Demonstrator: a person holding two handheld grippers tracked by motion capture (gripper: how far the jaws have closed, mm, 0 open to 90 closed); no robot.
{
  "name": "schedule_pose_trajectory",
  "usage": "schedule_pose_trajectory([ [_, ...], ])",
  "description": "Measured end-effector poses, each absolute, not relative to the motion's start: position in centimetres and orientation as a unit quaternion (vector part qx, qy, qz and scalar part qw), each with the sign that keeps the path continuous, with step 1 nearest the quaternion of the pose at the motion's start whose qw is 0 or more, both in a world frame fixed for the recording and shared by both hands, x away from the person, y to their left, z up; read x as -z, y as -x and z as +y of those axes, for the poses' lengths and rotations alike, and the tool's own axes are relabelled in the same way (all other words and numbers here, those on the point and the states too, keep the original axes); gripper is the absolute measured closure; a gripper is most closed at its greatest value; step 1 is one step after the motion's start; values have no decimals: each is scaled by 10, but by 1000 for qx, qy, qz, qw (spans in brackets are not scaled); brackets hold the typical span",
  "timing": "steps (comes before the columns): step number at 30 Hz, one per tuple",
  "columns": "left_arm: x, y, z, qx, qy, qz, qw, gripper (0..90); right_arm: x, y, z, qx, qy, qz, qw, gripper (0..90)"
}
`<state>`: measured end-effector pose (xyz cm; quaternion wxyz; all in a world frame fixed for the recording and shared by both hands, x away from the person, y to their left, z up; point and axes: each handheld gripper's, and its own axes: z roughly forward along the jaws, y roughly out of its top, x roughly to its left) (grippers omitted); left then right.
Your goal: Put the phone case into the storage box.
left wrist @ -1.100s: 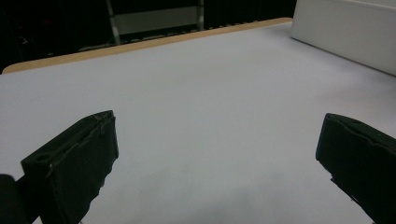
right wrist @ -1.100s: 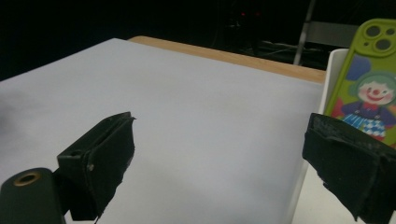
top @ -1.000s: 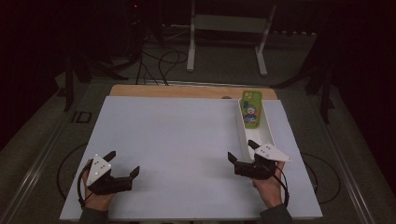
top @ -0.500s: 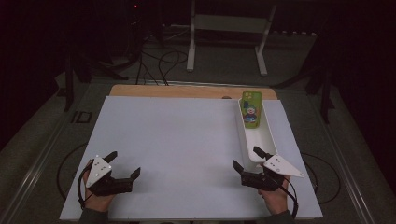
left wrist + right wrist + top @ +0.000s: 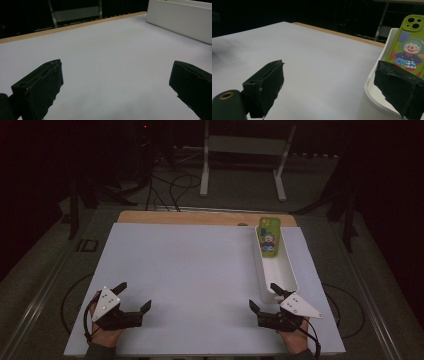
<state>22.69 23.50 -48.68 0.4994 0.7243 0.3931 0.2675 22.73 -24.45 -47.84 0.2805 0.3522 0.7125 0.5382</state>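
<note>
Back toward the surface's near edge slides the right hand-held gripper (image 5: 267,301), jaws apart, empty.
Green phone case (image 5: 268,236) leans in the white tray (image 5: 286,272); left hand-held gripper (image 5: 134,297) gapes wide too.

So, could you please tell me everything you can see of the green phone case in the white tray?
The phone case is lime green, glossy like plastic or silicone, with a printed cartoon clown: red nose, green hair, blue checked outfit. Round camera cutouts sit at its upper corner. It stands tilted, leaning back against the far end of the long white tray, its lower edge inside the tray. Nothing else touches it; the right gripper, open, sits near the tray's near end, well short of it.
</note>
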Motion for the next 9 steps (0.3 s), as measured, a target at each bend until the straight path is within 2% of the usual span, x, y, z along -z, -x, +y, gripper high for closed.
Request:
schedule_pose_trajectory([
  [9,487,-228,235,-269,-725,395,497,0,479,-227,-244,-541,-348,712,281,86],
])
